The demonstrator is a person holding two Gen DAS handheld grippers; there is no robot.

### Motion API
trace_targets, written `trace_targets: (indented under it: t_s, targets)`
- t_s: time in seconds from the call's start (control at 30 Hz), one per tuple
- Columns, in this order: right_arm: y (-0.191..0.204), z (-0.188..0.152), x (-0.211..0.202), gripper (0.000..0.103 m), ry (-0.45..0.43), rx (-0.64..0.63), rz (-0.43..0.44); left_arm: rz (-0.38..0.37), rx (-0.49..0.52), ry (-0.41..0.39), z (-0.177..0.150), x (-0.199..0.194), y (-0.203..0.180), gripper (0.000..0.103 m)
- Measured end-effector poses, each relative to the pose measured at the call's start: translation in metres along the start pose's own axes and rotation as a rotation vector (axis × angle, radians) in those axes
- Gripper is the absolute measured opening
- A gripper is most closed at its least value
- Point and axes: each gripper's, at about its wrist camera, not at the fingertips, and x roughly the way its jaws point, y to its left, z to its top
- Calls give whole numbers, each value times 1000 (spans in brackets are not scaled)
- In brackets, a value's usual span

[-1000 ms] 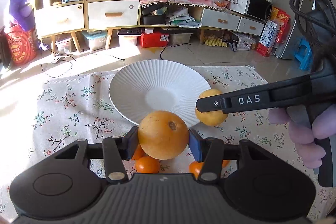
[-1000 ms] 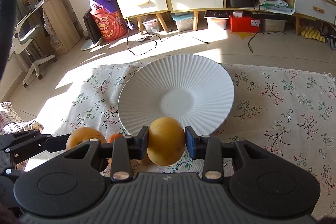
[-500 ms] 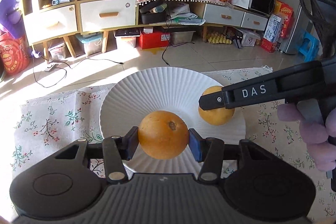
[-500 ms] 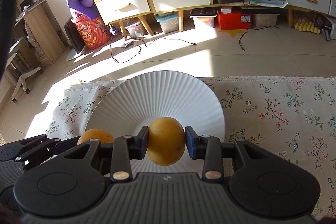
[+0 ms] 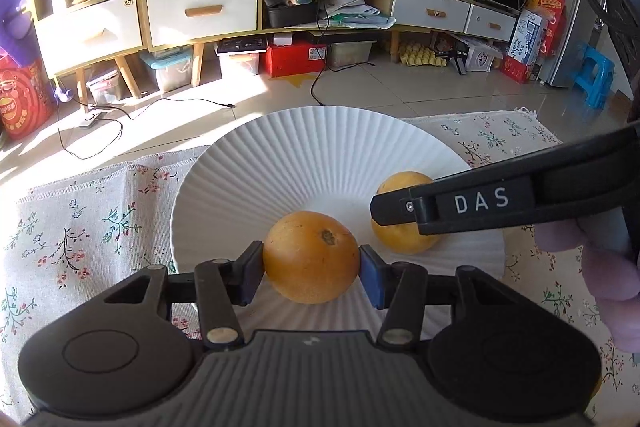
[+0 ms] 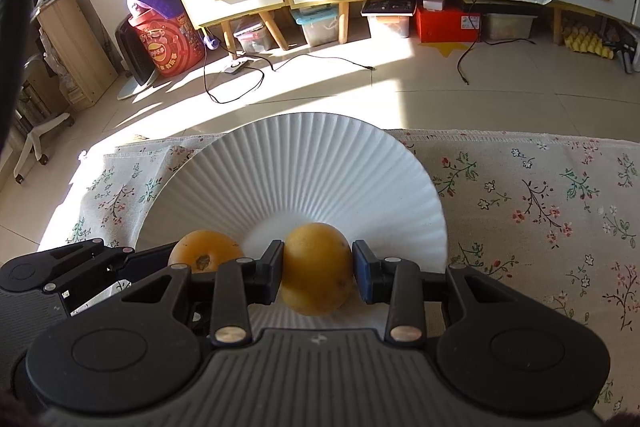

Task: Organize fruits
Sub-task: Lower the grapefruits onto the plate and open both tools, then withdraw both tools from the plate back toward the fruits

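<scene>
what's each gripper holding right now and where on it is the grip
The left gripper clamps a round orange fruit across its widest sides; the right gripper pinches a smaller yellow-orange fruit likewise.

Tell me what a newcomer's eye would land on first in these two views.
First, the two fruits: a round orange clamped in the left gripper and a yellower fruit clamped in the right gripper, side by side over the near half of the plate. Next, that big white ribbed plate, on a flowered cloth with sunlit floor beyond.
</scene>
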Motion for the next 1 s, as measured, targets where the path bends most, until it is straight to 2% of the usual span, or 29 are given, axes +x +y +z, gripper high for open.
trace_targets:
  t_s: [0.23,0.3,0.37,0.47,0.77,1.0]
  targets:
    - [2,4,-2,36,13,-21,18,-28,7,2,2,-1,2,44]
    - [3,5,-6,38,5,-22,27,-28,5,-3,3,-4,2,51]
    - [4,5,-12,49,-6,-30,27,-32,2,-13,3,-9,2,68]
    - [5,2,-21,60,-20,-39,24,-42,-2,-23,2,-18,3,79]
    - [4,-9,-56,87,-72,-54,-6,-53,-36,-34,-9,-54,5,94]
    - [9,-27,-76,93,-79,-80,-21,-24,-28,-15,-24,-81,3,94]
